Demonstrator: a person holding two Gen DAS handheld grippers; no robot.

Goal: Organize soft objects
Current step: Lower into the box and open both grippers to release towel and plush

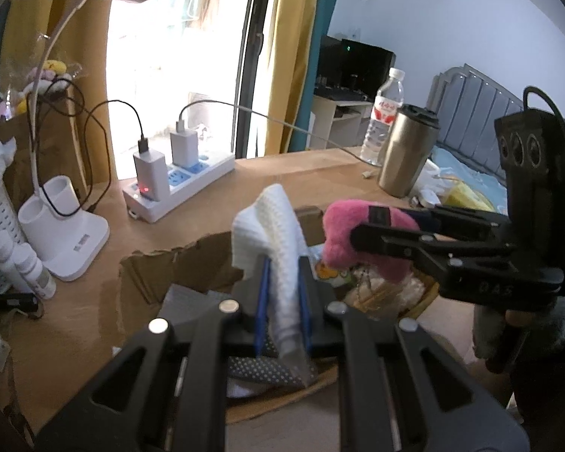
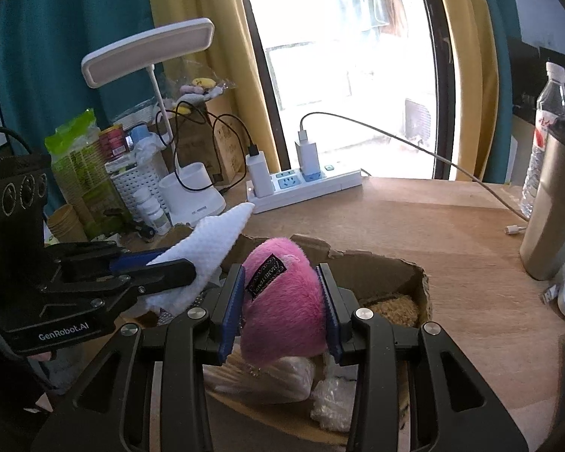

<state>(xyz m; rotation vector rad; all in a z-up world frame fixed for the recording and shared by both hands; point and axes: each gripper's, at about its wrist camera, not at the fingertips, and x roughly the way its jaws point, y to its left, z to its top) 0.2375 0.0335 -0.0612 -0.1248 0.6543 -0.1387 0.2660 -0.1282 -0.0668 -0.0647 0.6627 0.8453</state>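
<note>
Both grippers hang over the torn cardboard box point(image 2: 380, 263) on the table point(image 2: 452, 226), each carrying a soft thing. The left gripper point(image 1: 282, 293) has its jaws nearly closed on a white cloth point(image 1: 271, 226); the right gripper point(image 2: 280, 309) has its jaws part-open, clamped on a pink plush toy point(image 2: 282, 301). The step looks like dropping both into the box, which already holds bagged soft items. The next move calls for lowering, then opening the jaws clear of each other. At eleven o'clock in the right wrist view stands a desk lamp point(image 2: 150, 49), at twelve a power strip point(image 2: 305, 184), at three a steel cup point(image 2: 553, 203) and a water bottle point(image 2: 550, 113); a charging cable point(image 2: 471, 177) trails across the table near the box.
</note>
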